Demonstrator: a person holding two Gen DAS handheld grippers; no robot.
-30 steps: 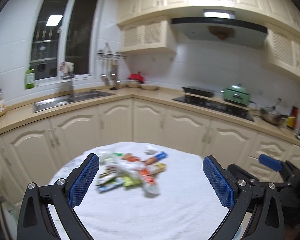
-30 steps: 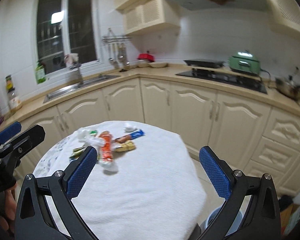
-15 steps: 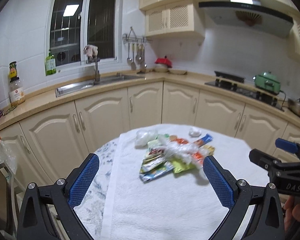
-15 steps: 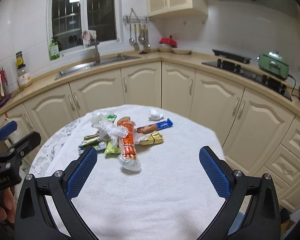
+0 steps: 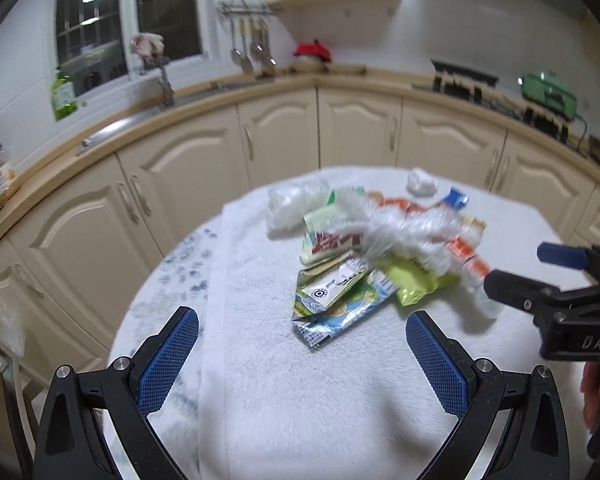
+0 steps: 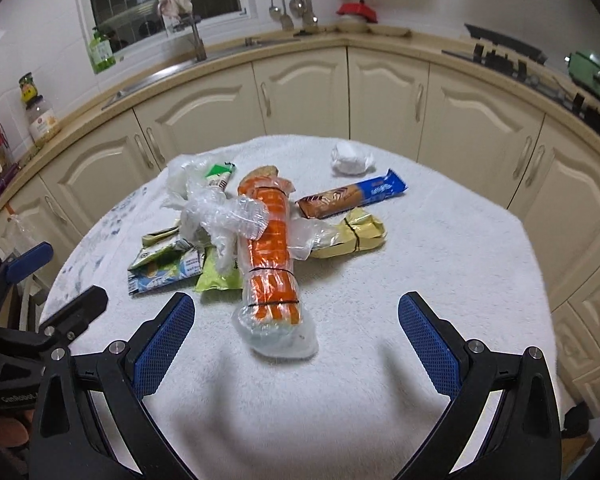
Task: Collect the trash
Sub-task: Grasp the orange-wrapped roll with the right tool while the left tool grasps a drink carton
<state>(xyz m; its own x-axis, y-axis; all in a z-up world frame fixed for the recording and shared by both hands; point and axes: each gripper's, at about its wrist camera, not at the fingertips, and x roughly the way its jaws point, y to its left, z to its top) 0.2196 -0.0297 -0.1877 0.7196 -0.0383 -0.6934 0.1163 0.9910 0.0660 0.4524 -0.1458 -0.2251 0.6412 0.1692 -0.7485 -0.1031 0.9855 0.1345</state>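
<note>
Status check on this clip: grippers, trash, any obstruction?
Left hand-held gripper open, empty. Right hand-held gripper open, empty, facing orange wrapper. Trash pile untouched on white towel. Nothing in the way.

Your left wrist camera looks forward and down over the round table (image 5: 260,380) from its near left edge, close in; your right wrist camera faces it likewise from the near right edge; both share the trash pile (image 5: 364,256) (image 6: 260,232) and the cabinets (image 6: 300,92) behind it.
</note>
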